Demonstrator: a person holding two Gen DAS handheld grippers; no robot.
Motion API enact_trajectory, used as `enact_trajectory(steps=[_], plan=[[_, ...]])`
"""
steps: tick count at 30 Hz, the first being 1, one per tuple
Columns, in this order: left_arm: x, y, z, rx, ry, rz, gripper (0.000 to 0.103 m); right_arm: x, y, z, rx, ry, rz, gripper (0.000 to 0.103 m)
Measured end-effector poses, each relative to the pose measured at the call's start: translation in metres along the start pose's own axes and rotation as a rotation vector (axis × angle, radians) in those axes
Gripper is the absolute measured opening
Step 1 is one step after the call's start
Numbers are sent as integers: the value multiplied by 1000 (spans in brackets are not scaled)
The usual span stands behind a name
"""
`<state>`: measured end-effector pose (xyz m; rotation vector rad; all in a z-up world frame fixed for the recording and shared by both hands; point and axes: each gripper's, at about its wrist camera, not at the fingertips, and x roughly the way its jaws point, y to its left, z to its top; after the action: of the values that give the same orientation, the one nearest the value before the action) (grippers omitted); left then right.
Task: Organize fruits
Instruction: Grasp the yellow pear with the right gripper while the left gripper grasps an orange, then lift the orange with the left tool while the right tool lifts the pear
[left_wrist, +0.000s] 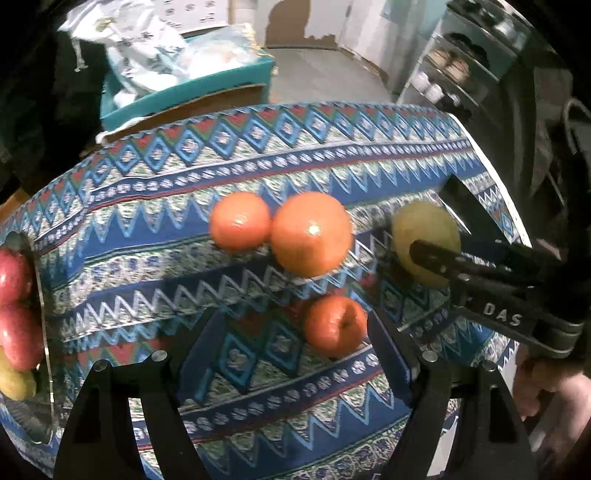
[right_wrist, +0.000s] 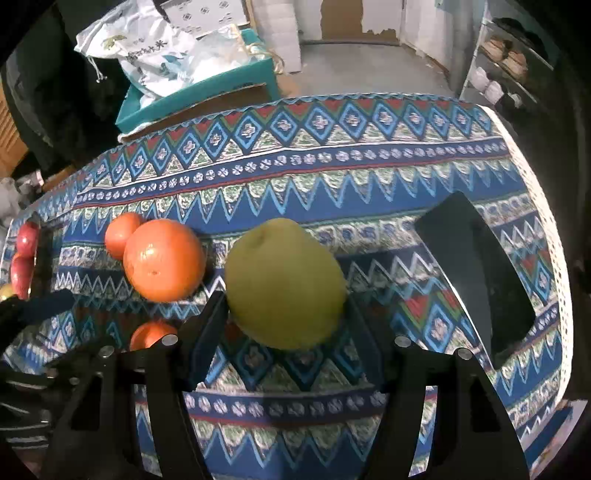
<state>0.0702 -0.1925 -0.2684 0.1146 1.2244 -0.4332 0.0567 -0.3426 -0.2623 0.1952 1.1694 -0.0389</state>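
Observation:
My right gripper (right_wrist: 284, 299) is shut on a yellow-green pear (right_wrist: 284, 280), held just above the patterned tablecloth (right_wrist: 332, 173). In the left wrist view the same pear (left_wrist: 424, 225) shows at the right, with a finger of that gripper across it. My left gripper (left_wrist: 290, 325) is open and points down at the cloth. A small orange fruit (left_wrist: 334, 325) lies between its fingers, close to the right one, with no pad pressing on it. Two larger oranges (left_wrist: 312, 234) (left_wrist: 240, 221) lie side by side beyond it.
A glass bowl (left_wrist: 40, 295) at the far left holds red apples (left_wrist: 14, 277) and a yellow fruit (left_wrist: 14, 380). A black flat object (right_wrist: 476, 273) lies near the table's right edge. Behind the table stand a teal box (right_wrist: 207, 88) with white bags and a shelf rack (right_wrist: 509, 59).

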Motion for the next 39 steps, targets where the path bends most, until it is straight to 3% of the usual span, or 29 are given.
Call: enact_trajectory(steps=[3,7,12,17,23,29,32,39], plan=[[6,-10,-3,27,13,2,81,-8,-6,-6,5,-10,-1,62],[18,-16,-5,38,41,8,81,-15,-14,-13,-1,-6,4,50],[34,-17,-10,36,75,26,81,-12,-15,-12,0,16,24,51],[41,-15,-11,33,82,28,81,-4,-20,-15,33,67,74,64],[48,-19,-6,29,82,26,81,10,-22,-18,55,86,134,66],[55,-21,-4,39,91,-6,68,23,-21,-19,50,107,153,66],[54,-25,-6,53,89,-51,48,30,-21,-20,48,124,152,67],[51,-33,-8,92,81,-21,45,33,-14,-22,12,117,118,67]])
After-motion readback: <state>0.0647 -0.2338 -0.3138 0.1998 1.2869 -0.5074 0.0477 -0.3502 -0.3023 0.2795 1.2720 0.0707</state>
